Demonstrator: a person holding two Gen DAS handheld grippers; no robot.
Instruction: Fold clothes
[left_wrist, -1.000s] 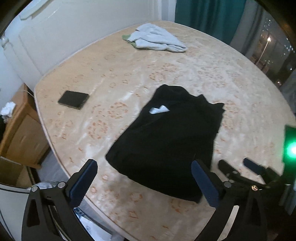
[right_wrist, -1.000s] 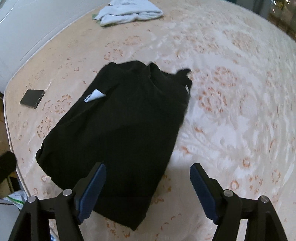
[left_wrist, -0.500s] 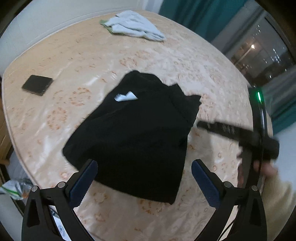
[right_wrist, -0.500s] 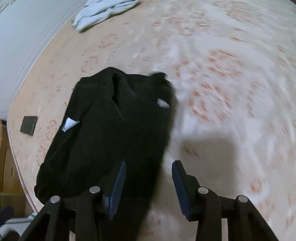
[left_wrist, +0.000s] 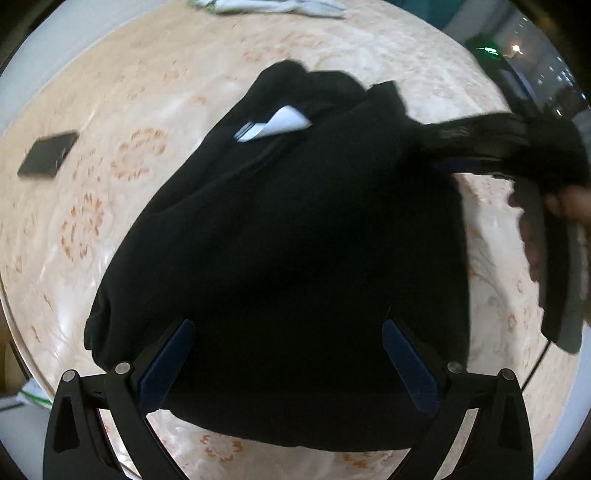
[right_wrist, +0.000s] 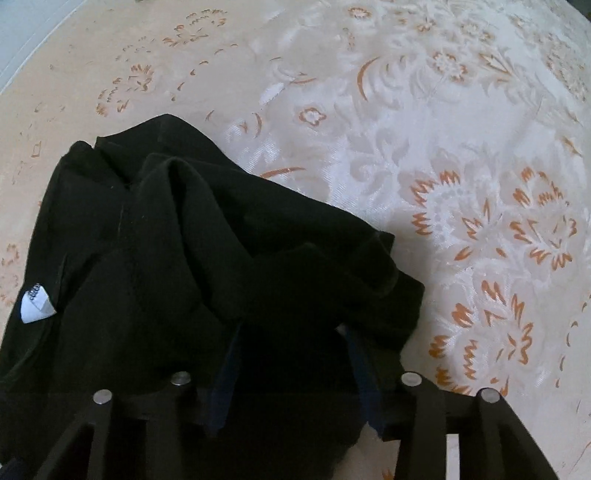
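A black garment with a white label lies spread on a floral cream bedspread. My left gripper is open and hovers low over the garment's near part. My right gripper has its jaws partly closed, low against the garment's right edge near the bunched far end; whether cloth lies between the blue pads is unclear. The right gripper also shows blurred in the left wrist view, held by a hand at the garment's right edge.
A dark flat phone lies on the bedspread at the left. A pale bundle of clothes sits at the far edge. The bed's near-left edge drops off beside my left gripper. Bare bedspread lies right of the garment.
Both grippers have dropped closer to the garment. The right gripper has narrowed its jaws and moved to the garment's right edge. The left gripper stays open.
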